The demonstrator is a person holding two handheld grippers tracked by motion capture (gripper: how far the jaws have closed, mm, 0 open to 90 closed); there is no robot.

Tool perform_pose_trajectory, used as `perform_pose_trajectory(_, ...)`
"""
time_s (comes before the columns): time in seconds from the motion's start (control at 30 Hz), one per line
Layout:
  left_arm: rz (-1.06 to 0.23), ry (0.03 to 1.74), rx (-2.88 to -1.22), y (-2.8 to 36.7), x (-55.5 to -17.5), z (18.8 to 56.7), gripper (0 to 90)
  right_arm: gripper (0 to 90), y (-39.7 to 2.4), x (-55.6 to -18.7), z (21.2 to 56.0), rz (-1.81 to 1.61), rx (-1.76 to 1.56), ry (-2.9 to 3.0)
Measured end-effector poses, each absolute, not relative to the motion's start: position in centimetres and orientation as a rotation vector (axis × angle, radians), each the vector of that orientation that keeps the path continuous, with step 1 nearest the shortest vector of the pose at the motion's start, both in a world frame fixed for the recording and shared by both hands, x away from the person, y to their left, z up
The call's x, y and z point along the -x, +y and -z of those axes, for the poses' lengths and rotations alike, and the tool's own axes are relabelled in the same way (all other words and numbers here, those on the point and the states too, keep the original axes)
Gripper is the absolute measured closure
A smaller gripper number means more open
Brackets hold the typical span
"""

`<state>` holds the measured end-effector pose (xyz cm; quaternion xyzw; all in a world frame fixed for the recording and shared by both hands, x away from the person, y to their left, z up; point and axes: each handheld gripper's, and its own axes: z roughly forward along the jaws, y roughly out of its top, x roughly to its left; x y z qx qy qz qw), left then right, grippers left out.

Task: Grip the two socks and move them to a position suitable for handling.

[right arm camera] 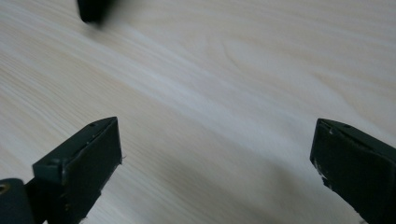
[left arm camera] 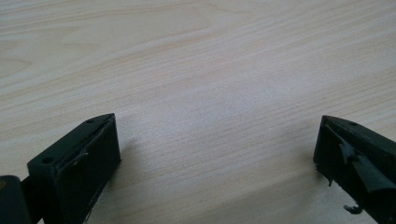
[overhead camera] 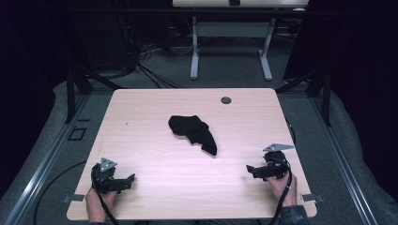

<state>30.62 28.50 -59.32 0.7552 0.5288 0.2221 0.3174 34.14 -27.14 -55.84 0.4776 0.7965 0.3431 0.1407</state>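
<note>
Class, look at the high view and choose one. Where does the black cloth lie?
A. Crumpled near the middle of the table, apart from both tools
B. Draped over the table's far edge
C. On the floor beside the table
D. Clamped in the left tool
A: the black cloth lies bunched on the wooden table, well clear of the left tool and right tool, whose jaws stand open and empty.

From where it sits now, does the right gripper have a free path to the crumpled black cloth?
Probably yes. The right gripper is open and empty, and bare wooden table lies between it and the crumpled black cloth at mid-table. Nothing stands in the way.
</note>
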Motion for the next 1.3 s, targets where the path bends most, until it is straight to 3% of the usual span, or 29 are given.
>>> perform_pose_trajectory(0.17, -0.584, 1.395, -1.983, 28.5, -30.6, 59.3, 0.3, 4.8, -24.8, -36.1, 53.7, -1.084, -1.343, 2.374)
perform_pose_trajectory(0.3, -0.584, 1.394, -1.983, 28.5, -30.6, 59.3, 0.5, 14.5, -22.6, -37.9, 52.2, -1.121, -1.302, 2.436)
perform_pose_trajectory(0.57, -0.584, 1.393, -1.986, 28.5, -30.6, 59.3, 0.6, 21.6, -18.2, -41.4, 50.6, -1.114, -1.226, 2.53)
perform_pose_trajectory(0.83, -0.587, 1.393, -1.986, 28.5, -30.6, 59.3, 1.2, 38.2, -15.3, -43.5, 50.5, -1.022, -1.208, 2.582)
perform_pose_trajectory(1.17, -0.589, 1.391, -1.984, 28.5, -30.5, 59.3, 1.9, 43.1, -11.8, -45.7, 52.7, -0.84, -1.196, 2.635)
perform_pose_trajectory(1.3, -0.585, 1.387, -1.987, 28.5, -30.5, 59.3, 2.5, 60.5, -10.9, -46.0, 53.6, -0.796, -1.18, 2.64)
